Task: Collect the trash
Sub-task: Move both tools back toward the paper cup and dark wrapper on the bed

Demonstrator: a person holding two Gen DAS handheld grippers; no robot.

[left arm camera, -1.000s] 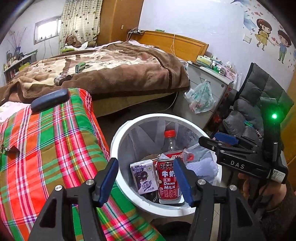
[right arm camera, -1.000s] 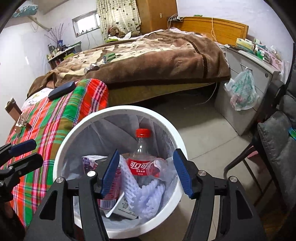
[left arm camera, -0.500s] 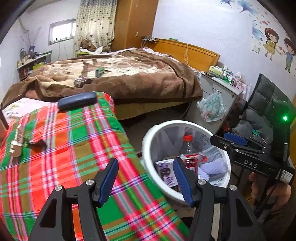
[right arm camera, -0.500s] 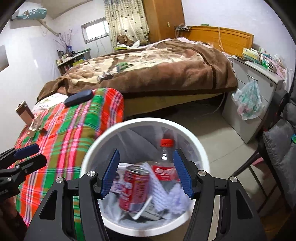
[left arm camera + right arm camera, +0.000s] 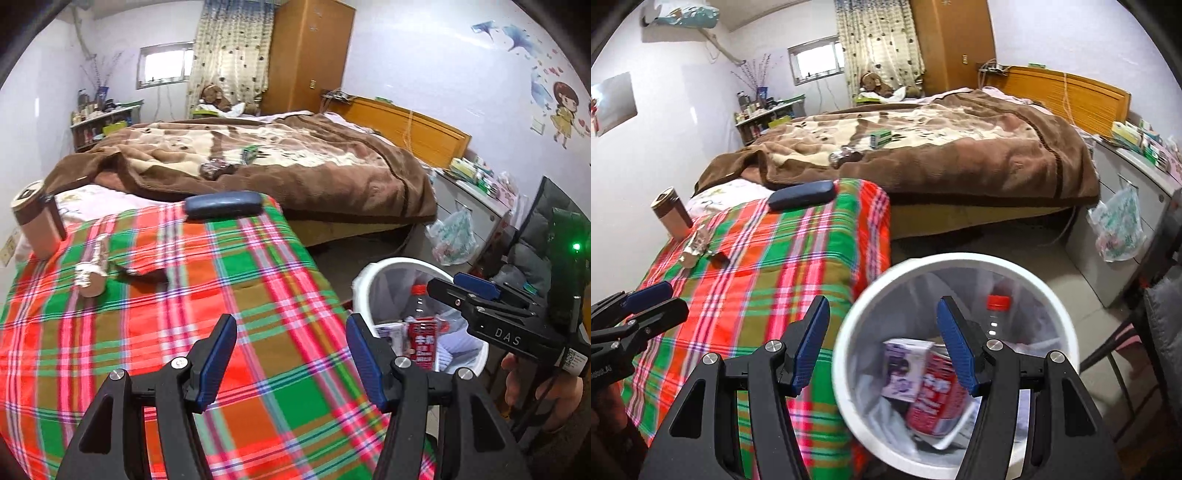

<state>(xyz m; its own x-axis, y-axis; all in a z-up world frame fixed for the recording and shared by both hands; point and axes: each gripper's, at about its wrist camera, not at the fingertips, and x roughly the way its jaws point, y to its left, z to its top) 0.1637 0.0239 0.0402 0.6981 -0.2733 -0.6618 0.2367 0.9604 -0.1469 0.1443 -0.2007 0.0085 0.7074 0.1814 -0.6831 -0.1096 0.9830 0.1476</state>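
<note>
A white trash bin (image 5: 1049, 291) stands on the floor beside the plaid-covered table (image 5: 229, 295). It holds a red drink can (image 5: 932, 398), a purple milk carton (image 5: 905, 365) and a red-capped bottle (image 5: 997, 302). My right gripper (image 5: 882, 347) is open and empty above the bin's left rim. My left gripper (image 5: 291, 360) is open and empty over the plaid cloth; the bin (image 5: 369, 280) is to its right. A crumpled silver wrapper (image 5: 90, 273) lies on the cloth at the far left.
A brown tumbler (image 5: 37, 221) stands at the table's far left corner. A dark blue case (image 5: 223, 205) lies at its far edge. Behind is a bed (image 5: 277, 166) with a brown blanket, with small items on it. A grey chair (image 5: 1163, 314) stands at right.
Both grippers have swung left and back. The left one moved off the bin to over the plaid cloth. The right one moved toward the bin's left rim. Both stayed open.
</note>
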